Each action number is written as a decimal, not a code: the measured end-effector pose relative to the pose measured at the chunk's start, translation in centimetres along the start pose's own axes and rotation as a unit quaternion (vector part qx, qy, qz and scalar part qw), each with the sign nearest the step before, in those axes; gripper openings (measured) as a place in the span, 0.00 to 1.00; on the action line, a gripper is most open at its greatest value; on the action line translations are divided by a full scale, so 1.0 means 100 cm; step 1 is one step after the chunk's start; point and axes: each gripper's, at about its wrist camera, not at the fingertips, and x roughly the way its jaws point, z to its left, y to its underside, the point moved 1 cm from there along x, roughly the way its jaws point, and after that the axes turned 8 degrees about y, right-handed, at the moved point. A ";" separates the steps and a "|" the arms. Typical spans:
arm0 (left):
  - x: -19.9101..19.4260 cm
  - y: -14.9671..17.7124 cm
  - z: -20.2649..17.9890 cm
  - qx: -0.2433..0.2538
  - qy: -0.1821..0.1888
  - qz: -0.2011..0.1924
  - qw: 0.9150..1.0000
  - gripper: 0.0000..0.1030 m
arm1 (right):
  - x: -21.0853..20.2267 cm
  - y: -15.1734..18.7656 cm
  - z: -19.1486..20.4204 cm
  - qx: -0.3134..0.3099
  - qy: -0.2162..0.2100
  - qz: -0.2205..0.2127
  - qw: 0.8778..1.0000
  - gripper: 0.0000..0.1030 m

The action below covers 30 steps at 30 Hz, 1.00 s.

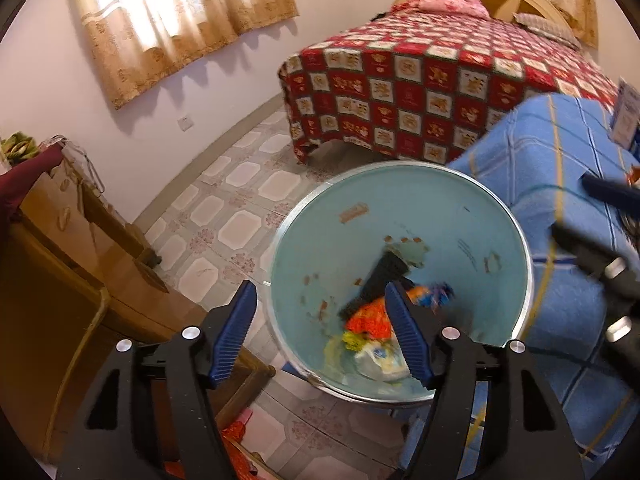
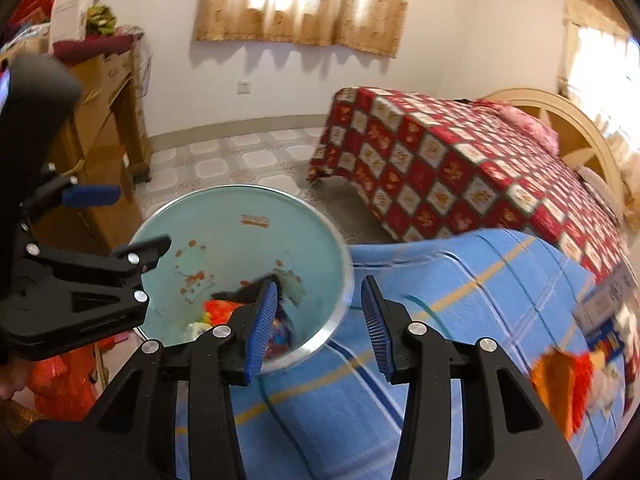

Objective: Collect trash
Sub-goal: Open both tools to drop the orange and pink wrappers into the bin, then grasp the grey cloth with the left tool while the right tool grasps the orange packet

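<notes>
Two grippers over one trash bin, nothing held in either.

Bed (image 1: 440,92) far side of the room, red-and-white checkered cover, cream headboard behind, pink pillow at the head. Blue plaid blanket (image 2: 460,300) covers a surface nearer than the bed, just right of the bin and touching or nearly touching its rim. Wooden cabinet (image 1: 80,260) stands left against the wall. Tan curtains (image 2: 300,4) on the far wall, tiled floor between cabinet and bed.

Trash bin (image 1: 460,200): round, pale teal inside with rusty chipped spots, metal rim. It sits on the floor between cabinet and blanket.

Left gripper (image 1: 320,320) hangs above the near-left part of the bin, jaws spread wide, blue pads clear of everything. Right gripper (image 2: 320,312) straddles the bin's right rim, one finger over the bin, the other over the blanket; jaws parted, empty.

Trash (image 1: 368,324) lies in the bottom of the bin: orange-red wrapper, yellow piece, white crumpled packet, a dark object, something blue-purple. Blurred, so finer detail is unreadable.

More litter (image 2: 576,380) on the blanket at far right in the right wrist view: orange-red and white pieces, blurred. A blue-and-white box (image 1: 626,116) stands on the blanket further back.
</notes>
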 end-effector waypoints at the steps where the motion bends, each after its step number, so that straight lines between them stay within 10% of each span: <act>1: 0.002 0.002 -0.007 0.005 0.003 0.003 1.000 0.65 | -0.004 0.004 -0.008 0.008 0.005 0.001 1.000 0.42; 12: 0.000 0.005 -0.084 0.063 0.038 0.003 0.997 0.70 | -0.034 0.097 -0.171 0.149 0.149 0.055 0.976 0.42; 30: -0.032 -0.019 -0.267 0.122 0.149 -0.021 0.981 0.74 | -0.081 0.198 -0.269 0.272 0.208 0.077 0.936 0.42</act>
